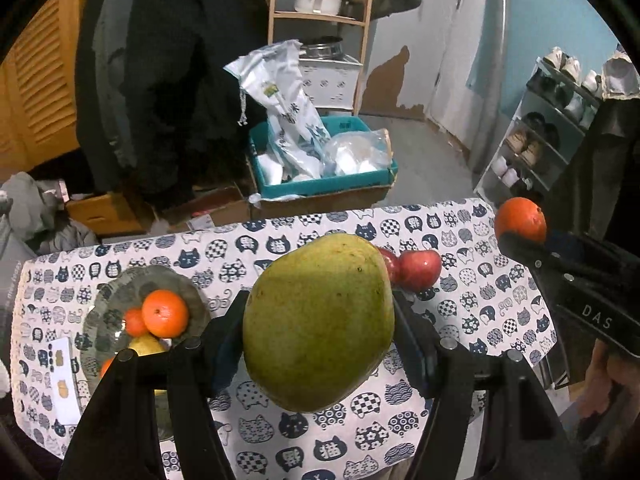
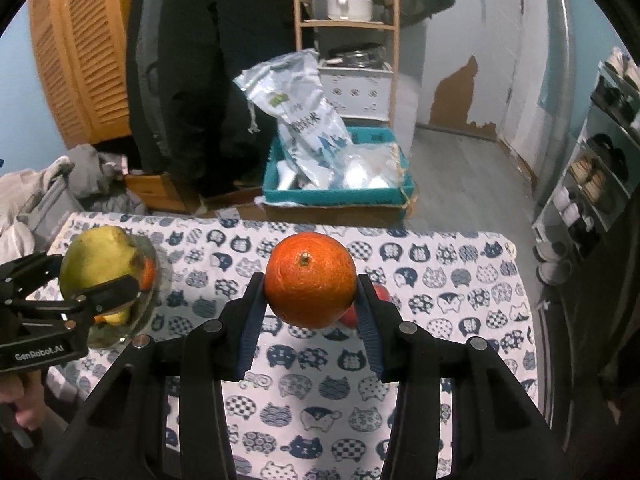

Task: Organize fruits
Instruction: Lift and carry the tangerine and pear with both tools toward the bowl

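The left gripper (image 1: 320,336) is clenched on a large green mango (image 1: 318,320), its pads pressed to the fruit's two flanks; the mango hangs clear above the table (image 1: 460,292) with its long axis running roughly up and down in the left wrist view, the broader end uppermost, the narrower end pointing down toward the near edge; its underside and the pad faces are hidden behind its bulk. The right gripper (image 2: 312,304) grips an orange (image 2: 311,279) between blue pads, held above the middle of the cat-print cloth; the stem nub points up and toward the camera; being round, it shows no long axis. Two red apples (image 1: 416,269) lie on the cloth toward the far edge, one half covered by the mango; in the right wrist view only a red sliver shows behind the orange. A glass bowl (image 1: 108,312) stands near the left edge, holding two small oranges (image 1: 165,313) and a yellow fruit that the gripper's finger cuts off; what lies deeper in the bowl is hard to make out. A hand (image 2: 20,398) shows at the left margin, mostly cropped.
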The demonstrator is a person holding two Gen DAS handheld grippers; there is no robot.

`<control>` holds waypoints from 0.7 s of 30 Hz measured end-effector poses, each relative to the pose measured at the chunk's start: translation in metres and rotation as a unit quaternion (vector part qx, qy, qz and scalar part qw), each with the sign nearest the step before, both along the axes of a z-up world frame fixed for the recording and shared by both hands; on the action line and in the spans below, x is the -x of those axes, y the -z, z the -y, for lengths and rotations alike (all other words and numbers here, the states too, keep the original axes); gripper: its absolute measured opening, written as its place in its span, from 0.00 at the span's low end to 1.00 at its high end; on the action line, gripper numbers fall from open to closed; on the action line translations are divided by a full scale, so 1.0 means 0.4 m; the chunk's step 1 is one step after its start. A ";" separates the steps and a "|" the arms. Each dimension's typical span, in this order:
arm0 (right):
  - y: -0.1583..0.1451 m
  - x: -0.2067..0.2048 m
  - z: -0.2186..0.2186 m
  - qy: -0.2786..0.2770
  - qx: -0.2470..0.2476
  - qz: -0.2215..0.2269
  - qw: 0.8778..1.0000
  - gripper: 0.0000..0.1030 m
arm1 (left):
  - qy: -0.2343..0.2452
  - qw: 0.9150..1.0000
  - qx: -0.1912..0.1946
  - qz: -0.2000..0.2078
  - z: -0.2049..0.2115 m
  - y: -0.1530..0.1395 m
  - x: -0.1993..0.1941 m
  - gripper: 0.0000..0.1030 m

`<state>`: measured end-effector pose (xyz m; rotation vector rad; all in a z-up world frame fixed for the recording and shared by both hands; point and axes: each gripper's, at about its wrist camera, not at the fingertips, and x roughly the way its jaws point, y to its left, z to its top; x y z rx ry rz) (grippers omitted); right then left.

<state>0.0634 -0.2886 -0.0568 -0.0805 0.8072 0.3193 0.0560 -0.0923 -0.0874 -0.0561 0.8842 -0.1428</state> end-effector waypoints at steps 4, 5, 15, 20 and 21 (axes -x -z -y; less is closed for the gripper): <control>-0.021 0.004 -0.037 -0.015 -0.002 0.007 1.000 0.43 | -0.011 1.000 0.003 0.005 -0.034 -0.015 0.010 0.67; -0.024 0.005 -0.046 -0.018 -0.003 0.008 1.000 0.43 | -0.014 1.000 0.003 0.007 -0.042 -0.019 0.014 0.67; -0.043 0.000 -0.148 -0.051 -0.008 0.008 0.999 0.43 | -0.049 0.999 0.000 0.023 -0.130 -0.047 0.041 0.67; -0.038 -0.013 -0.208 -0.064 -0.011 0.001 0.998 0.43 | -0.072 0.997 0.005 0.021 -0.190 -0.043 0.052 0.67; -0.036 -0.017 -0.221 -0.068 -0.011 0.000 0.998 0.43 | -0.075 0.997 0.005 0.021 -0.200 -0.042 0.054 0.67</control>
